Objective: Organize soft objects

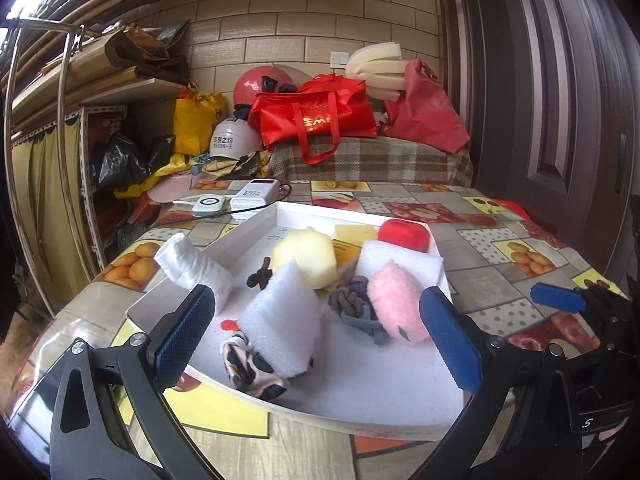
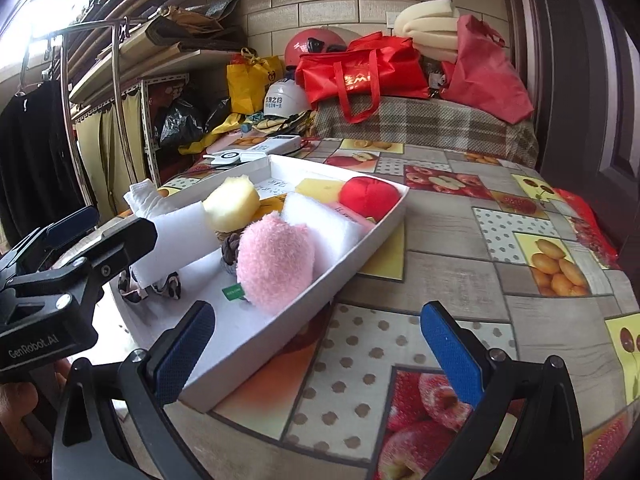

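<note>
A white tray [image 1: 244, 236] on the table holds soft things: a pink plush [image 1: 396, 304], a white foam wedge [image 1: 280, 324], a pale yellow sponge [image 1: 308, 260], a grey braided rope [image 1: 354, 308], a leopard-print scrunchie [image 1: 248, 372], a red plush [image 1: 404, 234] and a white foam sheet [image 1: 400, 258]. A white folded cloth [image 1: 192, 264] lies over the tray's left rim. My left gripper [image 1: 316, 336] is open and empty above the tray's near end. My right gripper [image 2: 316, 348] is open and empty over the tray's right rim [image 2: 360, 252], near the pink plush [image 2: 274, 264].
A white power bank [image 1: 256, 196] and a small white device [image 1: 208, 204] lie behind the tray. Red bags [image 1: 316, 116], helmets and foam sit on a plaid-covered surface at the back. Shelves stand at the left, a dark door at the right.
</note>
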`<state>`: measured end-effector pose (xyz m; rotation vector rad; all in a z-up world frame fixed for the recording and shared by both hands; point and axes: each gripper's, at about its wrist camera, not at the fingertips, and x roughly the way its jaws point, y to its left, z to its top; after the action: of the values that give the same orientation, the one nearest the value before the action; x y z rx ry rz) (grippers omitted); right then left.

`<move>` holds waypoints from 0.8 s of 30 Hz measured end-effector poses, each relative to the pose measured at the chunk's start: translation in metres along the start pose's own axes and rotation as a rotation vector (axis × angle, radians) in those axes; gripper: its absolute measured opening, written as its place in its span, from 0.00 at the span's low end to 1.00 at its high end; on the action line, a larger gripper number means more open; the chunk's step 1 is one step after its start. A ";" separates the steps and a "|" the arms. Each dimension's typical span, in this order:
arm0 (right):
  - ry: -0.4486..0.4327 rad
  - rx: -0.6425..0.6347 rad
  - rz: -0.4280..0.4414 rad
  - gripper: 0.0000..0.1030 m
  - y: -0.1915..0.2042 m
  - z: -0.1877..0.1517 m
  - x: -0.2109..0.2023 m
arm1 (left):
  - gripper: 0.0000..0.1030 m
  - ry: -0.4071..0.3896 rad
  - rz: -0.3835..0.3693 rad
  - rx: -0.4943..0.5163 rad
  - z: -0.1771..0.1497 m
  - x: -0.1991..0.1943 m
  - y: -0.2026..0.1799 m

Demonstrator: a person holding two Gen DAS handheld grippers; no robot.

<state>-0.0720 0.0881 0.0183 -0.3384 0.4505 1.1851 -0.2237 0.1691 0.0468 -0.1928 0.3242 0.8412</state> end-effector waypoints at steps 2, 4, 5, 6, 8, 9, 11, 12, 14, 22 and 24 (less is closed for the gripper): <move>-0.059 -0.012 -0.046 1.00 -0.004 -0.005 -0.020 | 1.00 0.000 -0.022 -0.011 -0.001 -0.006 -0.007; -0.111 0.008 -0.075 1.00 -0.013 -0.008 -0.040 | 1.00 -0.008 -0.004 -0.015 0.000 -0.013 -0.012; -0.154 0.039 -0.080 1.00 -0.021 -0.009 -0.050 | 1.00 -0.018 0.015 -0.003 0.000 -0.017 -0.016; -0.192 0.063 -0.099 1.00 -0.028 -0.010 -0.061 | 1.00 -0.028 0.026 0.010 0.000 -0.021 -0.020; -0.245 0.087 -0.148 1.00 -0.038 -0.016 -0.079 | 1.00 -0.048 0.033 0.029 -0.001 -0.030 -0.028; -0.266 0.101 -0.169 1.00 -0.044 -0.019 -0.087 | 1.00 -0.059 0.031 0.037 -0.002 -0.034 -0.032; -0.306 0.136 -0.198 1.00 -0.054 -0.026 -0.103 | 1.00 -0.079 0.014 0.049 -0.003 -0.043 -0.039; -0.325 0.157 -0.217 1.00 -0.060 -0.030 -0.111 | 1.00 -0.087 -0.005 0.052 -0.004 -0.048 -0.041; -0.338 0.210 -0.272 1.00 -0.071 -0.037 -0.122 | 1.00 -0.084 -0.028 0.049 -0.006 -0.052 -0.046; -0.181 0.393 -0.162 1.00 -0.108 -0.050 -0.105 | 1.00 -0.023 0.101 0.020 -0.008 -0.044 -0.052; -0.156 0.422 -0.133 1.00 -0.112 -0.052 -0.100 | 1.00 -0.010 0.113 0.014 -0.009 -0.043 -0.052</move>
<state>-0.0059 -0.0562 0.0261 0.0865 0.5198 0.9501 -0.2126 0.1027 0.0556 -0.1580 0.3338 0.9508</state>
